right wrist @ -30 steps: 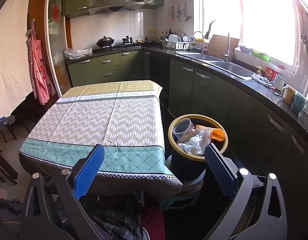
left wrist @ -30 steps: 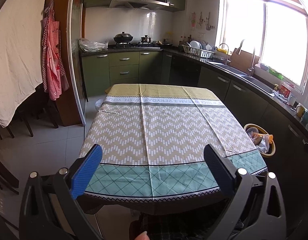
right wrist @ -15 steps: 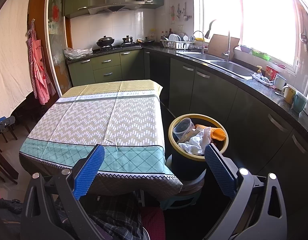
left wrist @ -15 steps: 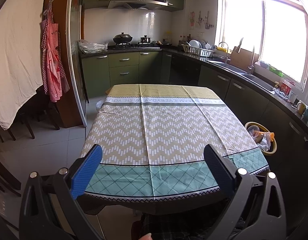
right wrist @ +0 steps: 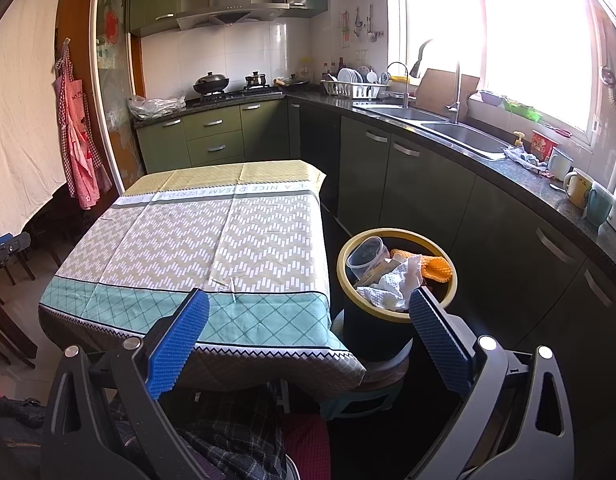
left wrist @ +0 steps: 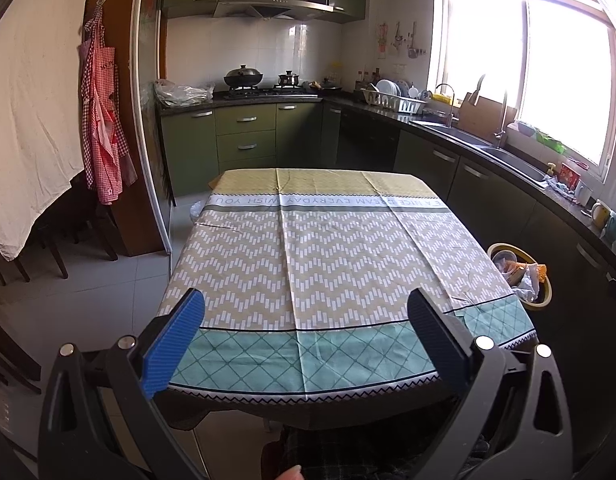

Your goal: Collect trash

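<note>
A black trash bin with a yellow rim [right wrist: 396, 312] stands on a stool right of the table; it also shows in the left wrist view [left wrist: 542, 307]. It holds a clear plastic cup [right wrist: 364, 258], crumpled white paper [right wrist: 392, 286] and an orange cloth [right wrist: 436, 266]. The table [left wrist: 328, 264] has a patterned cloth with nothing on it. My left gripper [left wrist: 304, 304] is open and empty before the table's near edge. My right gripper [right wrist: 308, 304] is open and empty, near the table's right corner and the bin.
Green kitchen cabinets [left wrist: 244, 136] and a dark counter with a sink [right wrist: 460, 136] run along the back and right. Mugs [right wrist: 578, 186] stand on the counter. A red apron [left wrist: 104, 120] hangs at the left. Chairs [left wrist: 48, 232] stand by the left wall.
The left gripper's view has shifted slightly, the bin sliding a little right. The right gripper has not moved.
</note>
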A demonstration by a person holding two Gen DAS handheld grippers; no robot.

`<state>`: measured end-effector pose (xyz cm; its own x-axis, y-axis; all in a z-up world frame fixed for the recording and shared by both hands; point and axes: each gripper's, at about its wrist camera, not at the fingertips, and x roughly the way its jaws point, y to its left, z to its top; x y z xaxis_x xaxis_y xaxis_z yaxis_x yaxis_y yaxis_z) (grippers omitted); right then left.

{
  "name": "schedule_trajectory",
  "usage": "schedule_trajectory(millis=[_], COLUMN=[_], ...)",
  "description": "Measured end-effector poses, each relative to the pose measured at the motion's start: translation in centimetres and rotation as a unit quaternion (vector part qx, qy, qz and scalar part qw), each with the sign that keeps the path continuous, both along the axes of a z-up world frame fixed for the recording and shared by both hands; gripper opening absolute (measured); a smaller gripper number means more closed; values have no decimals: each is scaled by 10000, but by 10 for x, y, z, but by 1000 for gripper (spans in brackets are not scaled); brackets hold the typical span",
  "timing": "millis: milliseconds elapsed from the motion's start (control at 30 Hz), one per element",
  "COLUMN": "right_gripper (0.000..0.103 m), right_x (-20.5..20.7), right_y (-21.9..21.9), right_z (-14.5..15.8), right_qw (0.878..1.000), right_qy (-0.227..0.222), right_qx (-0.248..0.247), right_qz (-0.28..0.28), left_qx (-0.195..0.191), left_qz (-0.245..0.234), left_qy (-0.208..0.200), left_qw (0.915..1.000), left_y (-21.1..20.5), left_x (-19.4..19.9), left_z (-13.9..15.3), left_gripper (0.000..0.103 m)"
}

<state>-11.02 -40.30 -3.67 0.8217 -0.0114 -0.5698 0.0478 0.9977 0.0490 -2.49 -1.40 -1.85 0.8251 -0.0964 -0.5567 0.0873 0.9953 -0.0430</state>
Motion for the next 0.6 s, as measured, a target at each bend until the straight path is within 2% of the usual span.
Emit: schedule_trajectory(millis=[600], right_gripper=[99], right_x=[1], right_y=[0], right_z=[1], right_qw=[10000], right_qy=[-4], right_qx=[-8], right_qz=[3], left_qx=[79], left_qz=[-30], left_qy=[40], left_qw=[10000], left_y=[-4], left_x=[0], left_z=[-2], left_gripper=[97])
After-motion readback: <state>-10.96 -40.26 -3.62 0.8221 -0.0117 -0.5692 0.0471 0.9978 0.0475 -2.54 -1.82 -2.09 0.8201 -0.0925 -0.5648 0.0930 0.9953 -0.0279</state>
